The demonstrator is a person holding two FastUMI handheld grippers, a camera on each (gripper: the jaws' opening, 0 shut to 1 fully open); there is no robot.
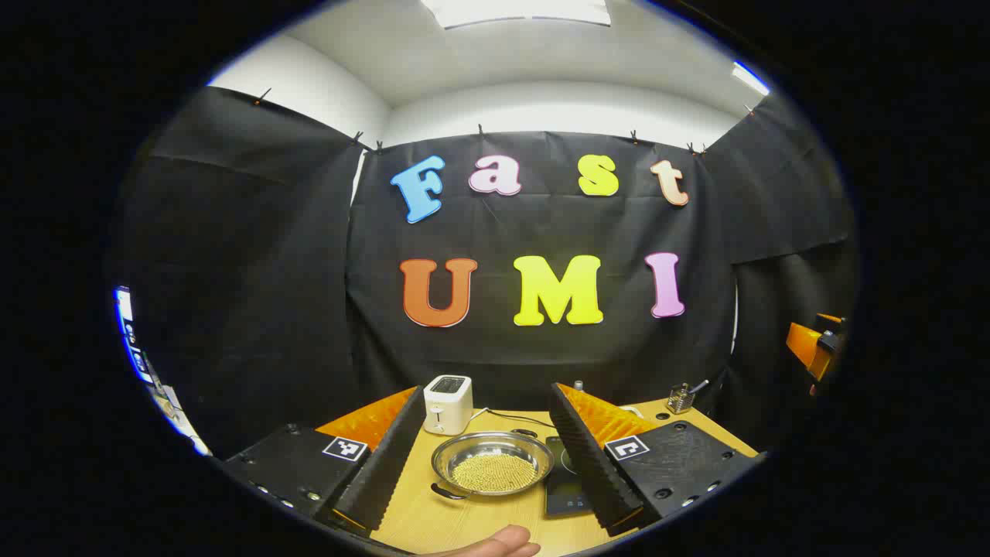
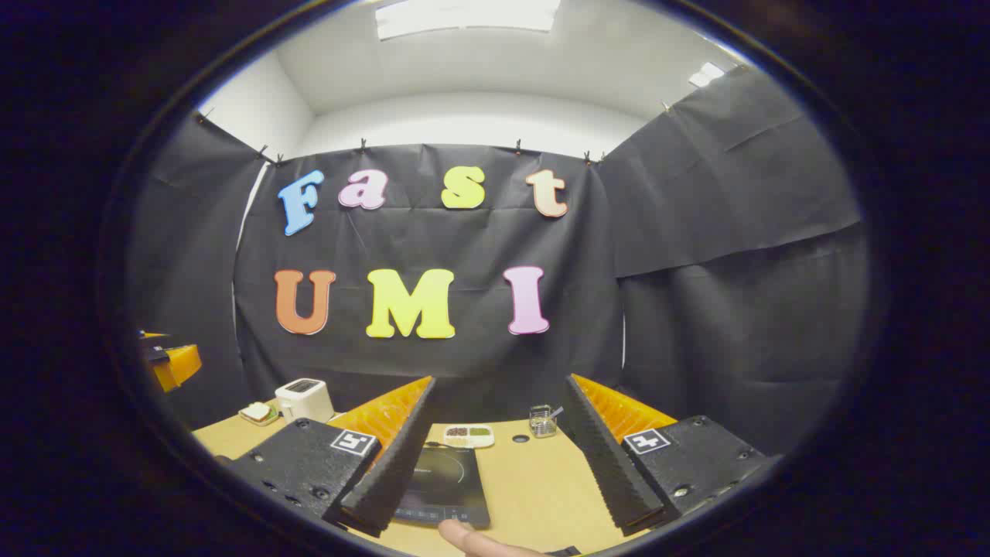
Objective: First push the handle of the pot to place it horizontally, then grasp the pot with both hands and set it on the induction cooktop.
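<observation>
Left gripper view: left gripper (image 1: 495, 472), jaws apart, hangs above the counter (image 1: 433, 518); between them sits the pot (image 1: 492, 463), touching the cooktop (image 1: 567, 480) beside it. Right gripper (image 2: 495, 472), jaws apart, faces the cooktop (image 2: 445, 483). Toaster (image 1: 448, 404) behind.

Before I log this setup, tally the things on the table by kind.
Pot: 1
Cooktop: 1
Toaster: 1
Food dishes: 2
Wire holder: 1
Total: 6
</observation>
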